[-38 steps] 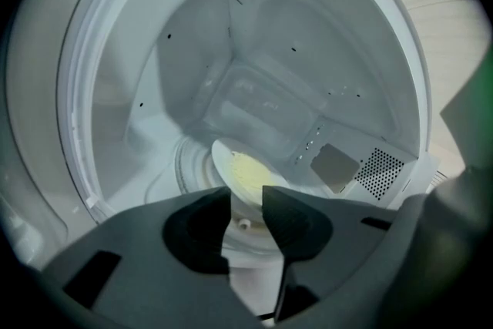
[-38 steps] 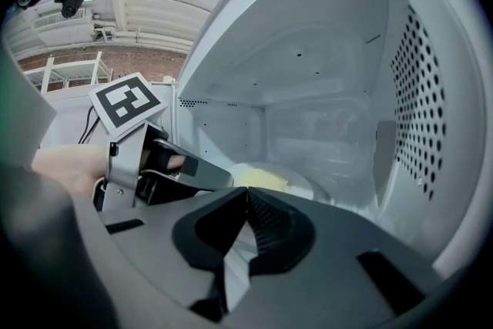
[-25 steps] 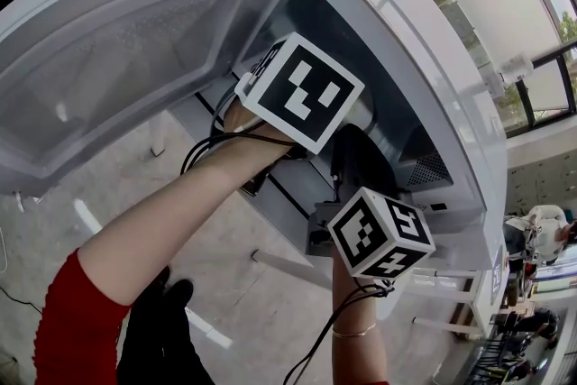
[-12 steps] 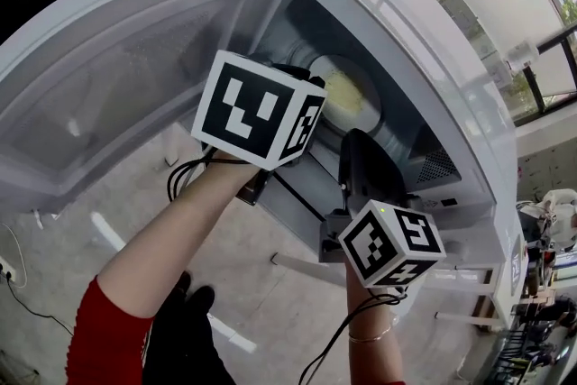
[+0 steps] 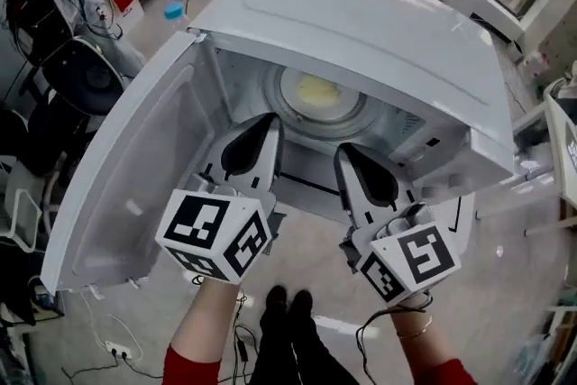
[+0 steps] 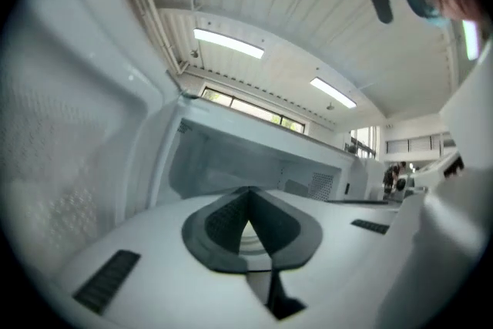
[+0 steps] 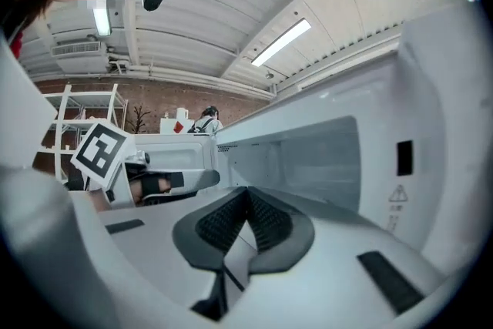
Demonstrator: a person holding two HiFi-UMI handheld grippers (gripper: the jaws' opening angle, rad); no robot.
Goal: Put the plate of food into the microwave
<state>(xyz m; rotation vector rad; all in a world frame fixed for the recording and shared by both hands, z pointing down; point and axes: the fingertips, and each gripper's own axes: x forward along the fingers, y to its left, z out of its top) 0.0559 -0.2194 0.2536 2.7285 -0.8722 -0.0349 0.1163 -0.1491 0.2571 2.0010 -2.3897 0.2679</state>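
**White sheen, dark matt pads**

The microwave (image 5: 361, 22) has a smooth white shell with a soft sheen, painted metal by its look. The cavity walls are a duller grey-white. The door (image 5: 126, 167) shows white plastic on its inner face around a finely dotted window. The plate (image 5: 320, 95) looks glazed and glossy. The left gripper (image 5: 261, 126) and right gripper (image 5: 353, 160) wear smooth white plastic. Their pads (image 6: 218, 226) are dark, matt and ribbed. The cubes (image 5: 215, 234) carry matt black-and-white print. The sleeve (image 5: 189, 367) is red cloth. The floor (image 5: 505, 284) is pale and smooth.
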